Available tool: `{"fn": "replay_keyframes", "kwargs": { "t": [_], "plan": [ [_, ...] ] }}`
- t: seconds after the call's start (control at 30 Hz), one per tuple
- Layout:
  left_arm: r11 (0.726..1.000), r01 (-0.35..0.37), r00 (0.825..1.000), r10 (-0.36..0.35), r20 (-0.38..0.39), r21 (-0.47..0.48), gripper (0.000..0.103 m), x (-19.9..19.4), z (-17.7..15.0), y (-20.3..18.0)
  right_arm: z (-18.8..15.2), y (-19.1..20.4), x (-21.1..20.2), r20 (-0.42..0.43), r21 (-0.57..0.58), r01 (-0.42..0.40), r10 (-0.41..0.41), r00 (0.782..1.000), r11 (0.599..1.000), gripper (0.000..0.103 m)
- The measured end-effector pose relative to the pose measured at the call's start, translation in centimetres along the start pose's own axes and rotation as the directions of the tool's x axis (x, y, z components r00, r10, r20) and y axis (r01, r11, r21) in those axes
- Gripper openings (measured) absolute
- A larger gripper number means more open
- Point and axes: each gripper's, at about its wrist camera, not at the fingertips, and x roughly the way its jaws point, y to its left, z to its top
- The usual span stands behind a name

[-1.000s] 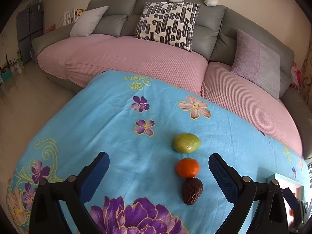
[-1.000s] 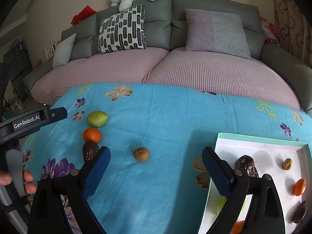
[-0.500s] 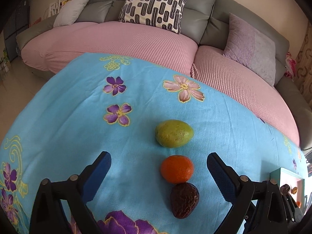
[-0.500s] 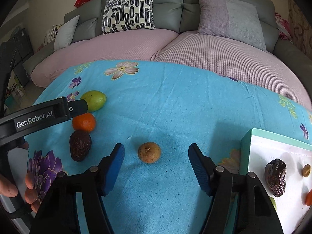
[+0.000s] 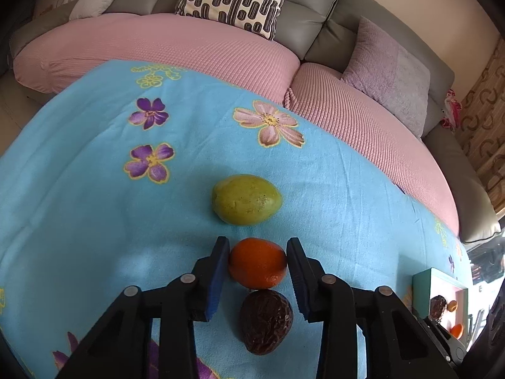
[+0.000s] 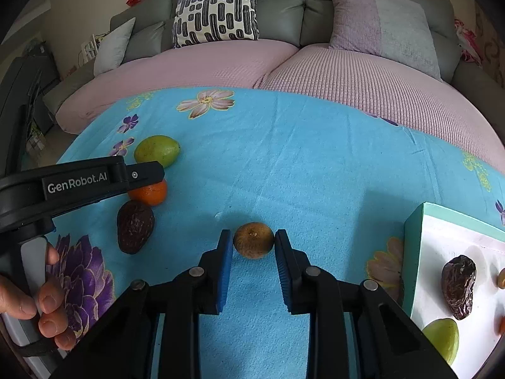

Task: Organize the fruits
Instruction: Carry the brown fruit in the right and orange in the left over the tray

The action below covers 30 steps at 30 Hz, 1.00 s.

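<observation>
A grey sofa [image 6: 284, 9] with pink seat covers runs across the far side, and a blue flowered cloth [image 6: 300, 158] covers the near surface where the fruit lies. At the right edge sits a green-rimmed tray [image 6: 413, 246], already holding a dark date, a green fruit and some small pieces.

On the left of the cloth three fruits lie in a line: a green mango-like fruit [image 5: 246, 199] farthest, an orange [image 5: 258, 262] in the middle, a wrinkled date [image 5: 266, 321] nearest. The left gripper [image 5: 256, 252] has its blue pads pressed to both sides of the orange. The right gripper [image 6: 253, 241] has closed on a small brown longan-like fruit [image 6: 253, 240] mid-cloth, pads touching or nearly so.

The orange touches the date, so lifting it could probably nudge the date and set it rolling. Both held fruits are round and sit at the fingertips; a weak squeeze might let either slip out on the way to the tray.
</observation>
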Motion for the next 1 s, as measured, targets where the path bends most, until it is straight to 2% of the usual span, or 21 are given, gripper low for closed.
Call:
{"fn": "replay_keyframes", "kwargs": {
  "t": [0.1,0.3,0.43,0.67,0.83,1.0],
  "plan": [
    [1.000,-0.008,1.000,0.008,-0.001,0.018,0.039,0.2,0.1,-0.2,0.1,0.0,-0.2,0.002,0.003,-0.002,0.002,1.000,1.000,0.028],
    [1.000,0.014,1.000,-0.014,0.019,-0.011,0.038,-0.6,0.3,0.1,0.3,-0.4,-1.3,0.025,0.010,0.004,-0.004,1.000,1.000,0.028],
    [0.999,0.036,0.998,-0.035,0.052,-0.016,0.037,-2.5,0.5,-0.3,0.5,-0.6,-2.4,0.046,0.011,0.009,-0.010,0.999,1.000,0.028],
    [0.998,0.055,0.988,-0.060,0.140,0.042,0.037,-7.2,0.6,-3.2,0.5,-1.4,-5.6,0.093,0.026,0.042,-0.045,0.995,0.999,0.028],
    [0.995,0.076,0.983,-0.086,0.163,0.064,0.037,-9.6,-0.6,-4.7,-1.0,-2.4,-7.3,0.096,0.064,0.062,-0.067,0.993,0.996,0.028],
    [0.991,0.102,0.980,-0.115,0.160,0.088,0.037,-10.4,-1.6,-6.1,-2.2,-3.5,-9.0,0.091,0.091,0.101,-0.109,0.990,0.991,0.028]
  ]
}}
